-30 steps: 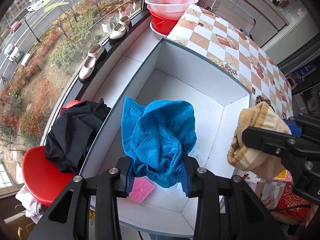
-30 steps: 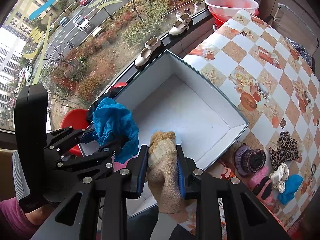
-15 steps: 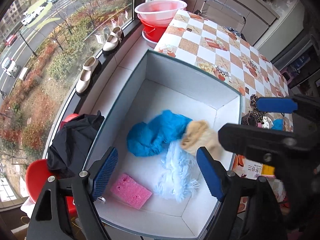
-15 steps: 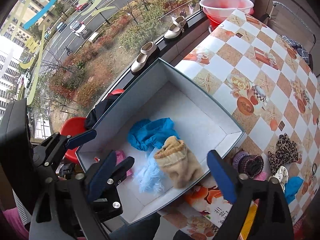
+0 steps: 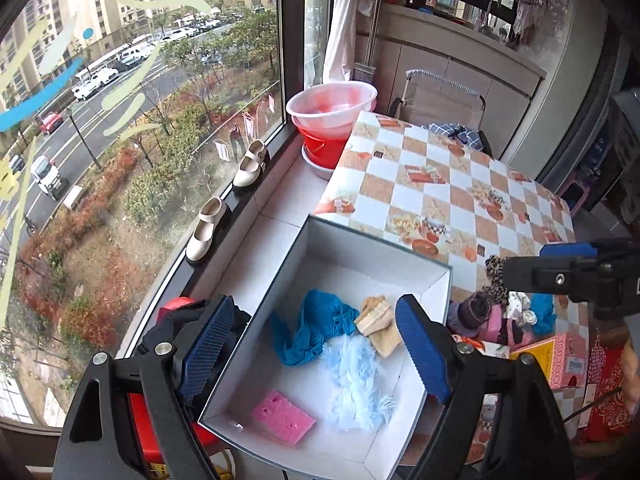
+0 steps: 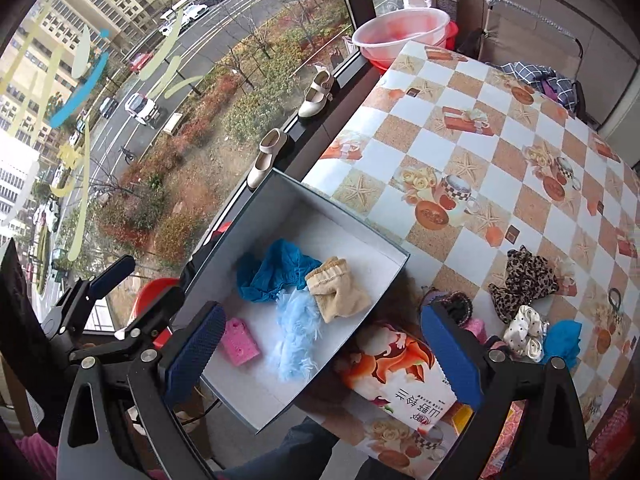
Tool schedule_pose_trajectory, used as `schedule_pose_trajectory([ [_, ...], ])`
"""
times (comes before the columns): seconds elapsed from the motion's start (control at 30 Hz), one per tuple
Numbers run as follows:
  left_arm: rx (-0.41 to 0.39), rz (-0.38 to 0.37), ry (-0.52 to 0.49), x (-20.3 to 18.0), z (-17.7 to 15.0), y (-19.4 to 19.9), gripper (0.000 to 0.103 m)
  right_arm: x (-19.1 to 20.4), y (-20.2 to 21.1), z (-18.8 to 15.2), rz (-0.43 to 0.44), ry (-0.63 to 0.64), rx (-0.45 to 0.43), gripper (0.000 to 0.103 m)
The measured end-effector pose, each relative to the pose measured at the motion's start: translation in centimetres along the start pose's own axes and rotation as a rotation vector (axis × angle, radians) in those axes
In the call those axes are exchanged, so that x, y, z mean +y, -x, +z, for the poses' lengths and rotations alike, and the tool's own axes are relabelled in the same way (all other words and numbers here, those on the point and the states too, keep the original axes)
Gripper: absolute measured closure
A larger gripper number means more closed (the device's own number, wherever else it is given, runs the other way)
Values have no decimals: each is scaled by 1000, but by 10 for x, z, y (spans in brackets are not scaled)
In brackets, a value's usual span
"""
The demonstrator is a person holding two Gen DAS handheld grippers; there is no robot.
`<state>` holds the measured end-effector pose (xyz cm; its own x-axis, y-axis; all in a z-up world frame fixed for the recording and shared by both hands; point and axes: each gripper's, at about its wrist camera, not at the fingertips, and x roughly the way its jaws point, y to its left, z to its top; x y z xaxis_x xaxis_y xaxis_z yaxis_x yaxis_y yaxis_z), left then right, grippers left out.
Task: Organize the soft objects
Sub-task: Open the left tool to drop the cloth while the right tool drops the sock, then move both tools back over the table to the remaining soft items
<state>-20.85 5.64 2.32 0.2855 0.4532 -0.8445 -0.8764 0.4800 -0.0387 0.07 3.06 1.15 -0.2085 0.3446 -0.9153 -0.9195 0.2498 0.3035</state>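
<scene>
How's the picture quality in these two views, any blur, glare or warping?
Left wrist: sharp, even daylight, strong fisheye bending the window frame, dark corners. Right wrist: equally sharp, table edge curved, soft shadows inside the box; no harsh glare in either.

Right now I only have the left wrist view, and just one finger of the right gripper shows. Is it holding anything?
Observer: No. The right gripper is wide open with nothing between its pads; its jaws have just been opening.
Operator: What is behind that finger on the table?
Observer: A leopard-print scrunchie lies whole on the tablecloth, apart from the box.
Operator: And under the right gripper itself?
Observer: A printed package with an orange flower lies against the box's near wall.
</scene>
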Motion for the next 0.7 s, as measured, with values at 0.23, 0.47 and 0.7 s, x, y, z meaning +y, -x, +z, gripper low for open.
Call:
schedule_pose_trajectory([
  [0.23, 153, -157, 23, -23, 11, -21, 0, -47, 62, -11, -34, -100, -107, 4],
  [0.47, 261, -150, -193, -97, 10, -42, 0, -147, 96, -41, -155, -305, -131, 1],
  [0.7, 365, -94, -338, -171, 12, -86, 0, -235, 68, -77, -211, -435, -11, 1],
])
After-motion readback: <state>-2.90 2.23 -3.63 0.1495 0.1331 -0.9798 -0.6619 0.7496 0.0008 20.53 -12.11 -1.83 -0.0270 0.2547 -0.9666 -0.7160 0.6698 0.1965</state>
